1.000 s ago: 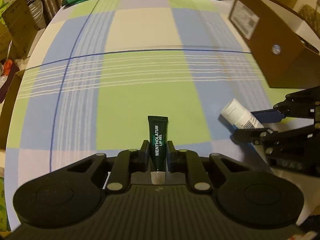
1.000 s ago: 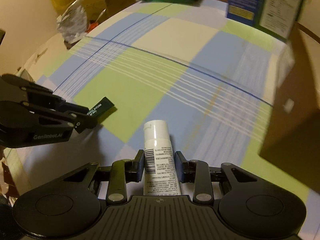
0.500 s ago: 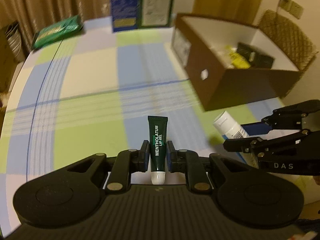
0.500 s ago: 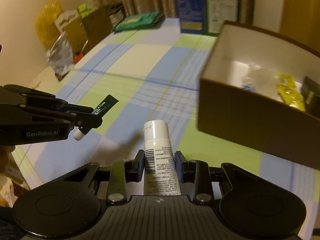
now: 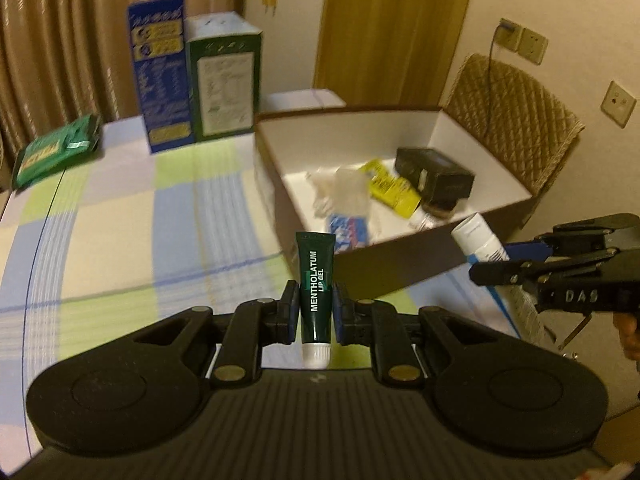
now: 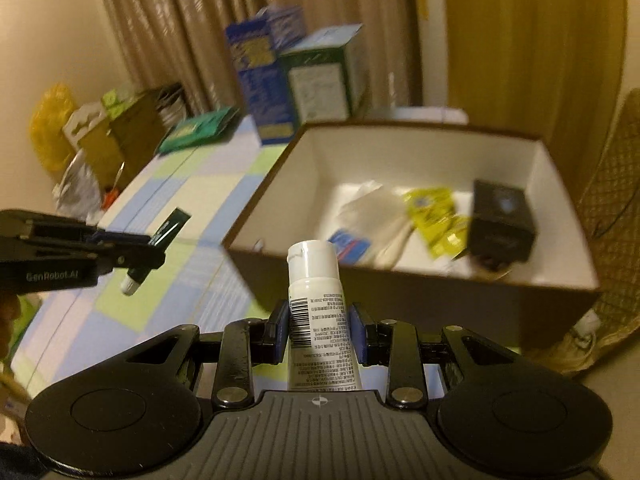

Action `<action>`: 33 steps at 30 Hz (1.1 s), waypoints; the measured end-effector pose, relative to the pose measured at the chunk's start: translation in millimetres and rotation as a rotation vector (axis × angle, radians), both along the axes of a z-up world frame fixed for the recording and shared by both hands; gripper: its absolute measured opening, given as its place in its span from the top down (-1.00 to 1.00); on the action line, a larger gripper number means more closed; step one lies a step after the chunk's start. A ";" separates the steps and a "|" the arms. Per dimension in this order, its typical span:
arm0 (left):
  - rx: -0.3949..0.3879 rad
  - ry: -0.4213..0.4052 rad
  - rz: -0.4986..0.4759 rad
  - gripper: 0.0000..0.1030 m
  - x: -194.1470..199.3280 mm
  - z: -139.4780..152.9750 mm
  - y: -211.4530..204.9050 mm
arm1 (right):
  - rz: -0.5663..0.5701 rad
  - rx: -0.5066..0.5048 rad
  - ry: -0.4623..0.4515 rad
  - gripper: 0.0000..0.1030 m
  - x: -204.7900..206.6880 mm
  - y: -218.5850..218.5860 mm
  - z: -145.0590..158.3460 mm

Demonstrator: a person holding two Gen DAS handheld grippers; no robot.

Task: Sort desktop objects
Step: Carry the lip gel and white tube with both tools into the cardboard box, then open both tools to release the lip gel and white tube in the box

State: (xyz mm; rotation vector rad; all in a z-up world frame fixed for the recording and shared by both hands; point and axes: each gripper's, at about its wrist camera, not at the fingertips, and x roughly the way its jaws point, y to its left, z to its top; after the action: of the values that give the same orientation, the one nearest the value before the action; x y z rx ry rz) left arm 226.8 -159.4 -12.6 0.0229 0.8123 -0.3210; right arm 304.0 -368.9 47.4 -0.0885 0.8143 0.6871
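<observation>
The left gripper [image 5: 315, 307] clamped a dark green lip gel tube [image 5: 316, 292], cap rearward. The right gripper [image 6: 320, 330] gripped a white plastic tube [image 6: 320, 316]. Ahead of both sat an open brown cardboard box [image 6: 400, 292], its contents blurred, perhaps packets.

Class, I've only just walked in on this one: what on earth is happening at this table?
A person is tidying the table with a hand-held gripper in each hand. The left hand-held gripper is shut on a dark green lip gel tube, and the right hand-held gripper is shut on a white tube. Both are held up in the air in front of the open brown box, which already holds a black box, yellow packets and other small items.
</observation>
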 end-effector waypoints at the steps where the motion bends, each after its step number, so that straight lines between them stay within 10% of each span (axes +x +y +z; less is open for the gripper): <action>1: -0.002 -0.007 -0.004 0.75 3.4 2.7 -4.3 | -0.005 0.006 -0.013 0.44 5.9 -4.2 5.1; 33: -0.018 0.029 -0.041 0.75 154.3 -16.6 -116.5 | 0.014 0.021 -0.111 0.44 170.9 -12.0 -8.0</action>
State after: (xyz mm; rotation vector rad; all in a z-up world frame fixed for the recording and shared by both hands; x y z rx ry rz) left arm 381.2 -275.9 -29.2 0.0182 0.8383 -0.3683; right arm 474.9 -381.0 39.3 -0.1131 0.7001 0.6979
